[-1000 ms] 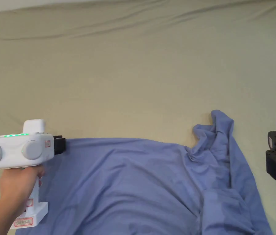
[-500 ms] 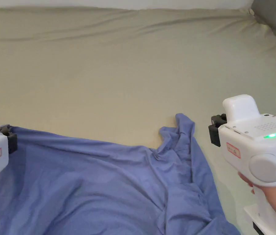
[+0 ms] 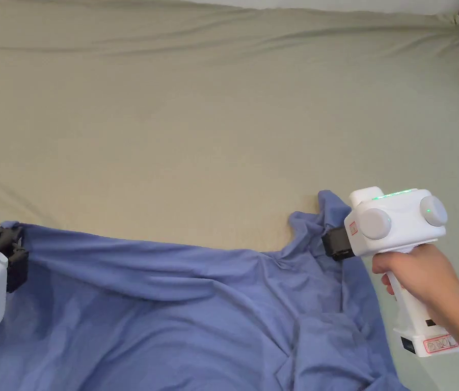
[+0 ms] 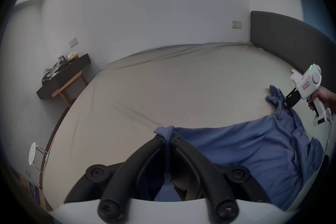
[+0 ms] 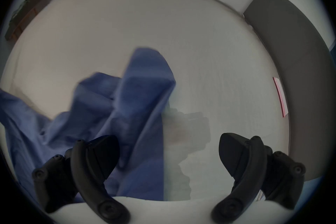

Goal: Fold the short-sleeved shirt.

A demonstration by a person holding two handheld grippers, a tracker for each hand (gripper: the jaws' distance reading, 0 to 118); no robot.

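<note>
Blue shirt (image 3: pixel 197 315), soft and creased, lies across the lower frame on the beige bed sheet (image 3: pixel 197 127); its lower part is cut off. Left gripper (image 4: pixel 168 138) jaws pinch a bunched shirt corner. Right gripper (image 5: pixel 169 153) jaws stand spread over the rumpled right end; that view is blurred.

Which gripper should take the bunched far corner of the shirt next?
Right. The right gripper is open at the bunched corner of the blue shirt, while the left gripper is shut on the opposite corner.
</note>
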